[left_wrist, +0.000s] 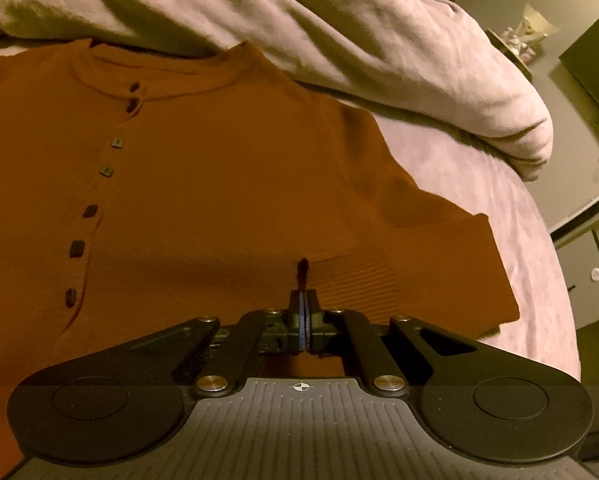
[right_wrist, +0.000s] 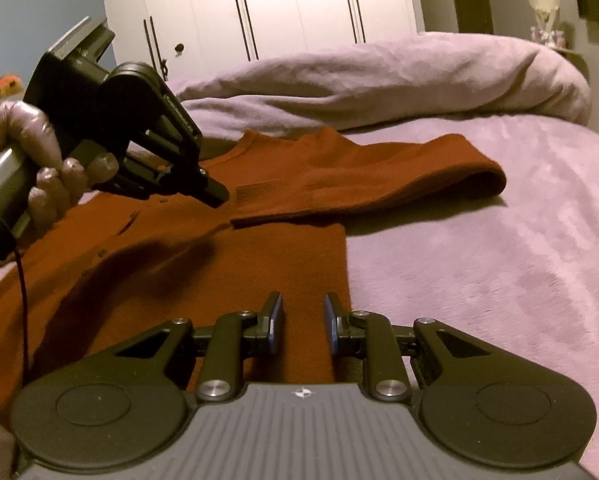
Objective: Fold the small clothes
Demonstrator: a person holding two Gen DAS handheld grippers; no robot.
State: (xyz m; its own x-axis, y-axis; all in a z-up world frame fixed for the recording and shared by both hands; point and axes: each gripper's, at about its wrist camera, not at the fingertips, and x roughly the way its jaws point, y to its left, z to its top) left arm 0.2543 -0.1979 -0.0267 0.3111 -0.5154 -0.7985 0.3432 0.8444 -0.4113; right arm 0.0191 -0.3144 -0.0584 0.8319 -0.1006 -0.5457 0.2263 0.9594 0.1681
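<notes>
Rust cardigan (lower hem cut off) lies on bed; left claw pinches its folded sleeve cuff, right claw gapes over the hem

The rust-orange shirt runs off the left edge in the left wrist view, so its far sleeve is unseen; its hem is hidden behind the left gripper, whose closed tips cover whatever fabric lies between them; in the right wrist view the right gripper body hides the shirt's near edge; the gloved hand is cut by the left border; the small objects on the far shelf are too blurred to identify.
</notes>
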